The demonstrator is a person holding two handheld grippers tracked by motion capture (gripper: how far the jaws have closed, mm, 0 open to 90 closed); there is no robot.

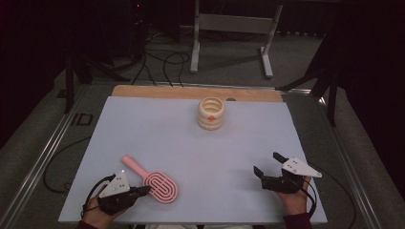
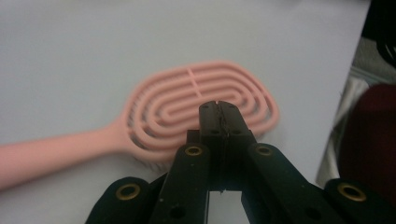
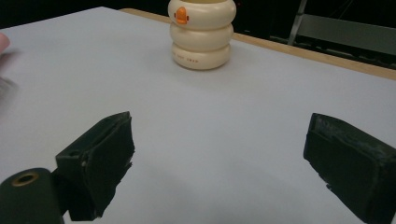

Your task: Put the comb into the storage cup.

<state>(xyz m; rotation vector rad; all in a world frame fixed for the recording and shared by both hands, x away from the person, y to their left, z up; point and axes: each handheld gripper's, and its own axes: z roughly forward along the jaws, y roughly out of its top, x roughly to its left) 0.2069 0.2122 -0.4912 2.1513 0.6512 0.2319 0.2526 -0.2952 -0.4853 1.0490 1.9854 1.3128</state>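
Left hand (image 1: 98, 212): low at the desk's (image 1: 191, 143) near edge. Left tool (image 1: 145, 190): jaws pressed together, empty, tips over the pink hairbrush's (image 1: 154, 182) oval head; contact unclear. Right hand (image 1: 293, 198): near right edge. Right tool (image 1: 267, 163): jaws spread wide, empty, aimed toward the cream ringed container (image 1: 211, 113) well beyond.

Lab or studio, white-topped table (image 1: 143, 124), dark curtains (image 1: 33, 43), floor cables (image 1: 162, 62), metal frame stand (image 1: 229, 28)
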